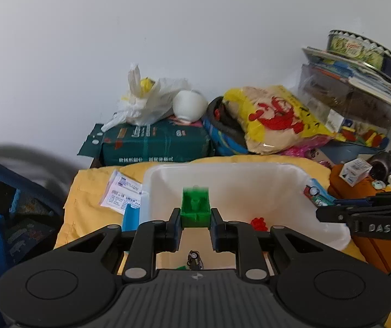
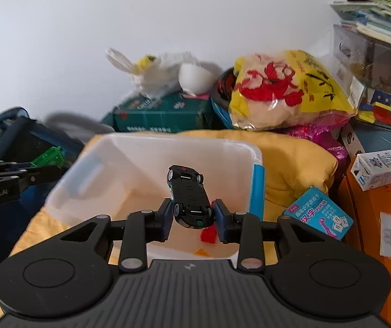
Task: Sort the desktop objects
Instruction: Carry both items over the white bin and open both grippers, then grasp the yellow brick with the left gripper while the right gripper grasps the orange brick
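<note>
My left gripper (image 1: 195, 218) is shut on a green building block (image 1: 195, 210) and holds it above the near edge of a white plastic bin (image 1: 291, 188). My right gripper (image 2: 194, 214) is shut on a black toy car (image 2: 190, 195), held belly-up over the same bin (image 2: 151, 158). A red toy piece (image 1: 259, 223) lies on the bin floor; it also shows in the right wrist view (image 2: 209, 235), with a small orange piece (image 2: 201, 252) near it. The right gripper's arm (image 1: 365, 213) shows at the right of the left wrist view, and the left gripper with its green block (image 2: 49, 158) at the left of the right wrist view.
The bin sits on a yellow cloth (image 2: 291, 158). A teal card box (image 2: 320, 216) and a small white carton (image 2: 378, 172) lie to the right. A dark green box (image 1: 151, 145), plastic bags (image 1: 277, 117) and stacked books with a tin (image 1: 359, 63) crowd the back wall.
</note>
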The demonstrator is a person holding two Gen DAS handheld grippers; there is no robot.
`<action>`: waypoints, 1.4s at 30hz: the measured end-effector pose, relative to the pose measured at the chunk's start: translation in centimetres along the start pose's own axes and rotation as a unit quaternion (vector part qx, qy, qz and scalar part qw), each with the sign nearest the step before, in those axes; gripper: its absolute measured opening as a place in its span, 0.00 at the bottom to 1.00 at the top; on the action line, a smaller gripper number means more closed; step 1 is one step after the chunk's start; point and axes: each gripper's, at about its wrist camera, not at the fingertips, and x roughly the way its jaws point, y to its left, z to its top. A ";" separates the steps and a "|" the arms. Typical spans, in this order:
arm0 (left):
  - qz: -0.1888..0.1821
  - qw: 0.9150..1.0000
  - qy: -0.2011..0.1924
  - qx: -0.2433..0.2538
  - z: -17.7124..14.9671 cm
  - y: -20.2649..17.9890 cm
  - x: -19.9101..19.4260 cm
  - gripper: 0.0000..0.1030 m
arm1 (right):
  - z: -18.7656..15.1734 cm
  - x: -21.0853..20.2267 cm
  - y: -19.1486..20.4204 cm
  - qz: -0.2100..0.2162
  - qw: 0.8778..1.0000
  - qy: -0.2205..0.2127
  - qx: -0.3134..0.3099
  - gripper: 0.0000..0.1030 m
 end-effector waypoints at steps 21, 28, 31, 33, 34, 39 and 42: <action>0.012 0.998 0.060 0.021 -17.4 -0.9 -5.2 0.68 | -17.6 -5.4 3.1 -0.001 0.998 0.043 -0.034 0.78; -0.006 0.995 0.093 0.035 -20.3 -3.7 -2.7 0.65 | -19.1 -4.8 4.2 0.000 0.998 0.053 -0.031 0.73; -0.003 0.995 0.096 0.041 -20.3 -4.0 -1.5 0.58 | -19.3 -4.8 4.4 0.000 0.998 0.054 -0.040 0.72; 0.000 0.994 0.103 0.037 -20.7 -4.0 -0.9 0.58 | -19.5 -4.6 4.5 0.000 0.997 0.057 -0.043 0.71; 0.001 0.994 0.106 0.030 -20.7 -3.7 -0.6 0.57 | -19.6 -4.5 4.6 0.001 0.997 0.058 -0.043 0.71; -0.008 0.994 0.100 0.043 -20.7 -3.6 -0.1 0.39 | -19.8 -3.6 5.4 0.005 0.997 0.063 -0.053 0.67; -0.014 0.994 0.099 0.047 -20.8 -3.3 -0.5 0.39 | -20.0 -2.4 5.8 0.001 0.996 0.072 -0.057 0.56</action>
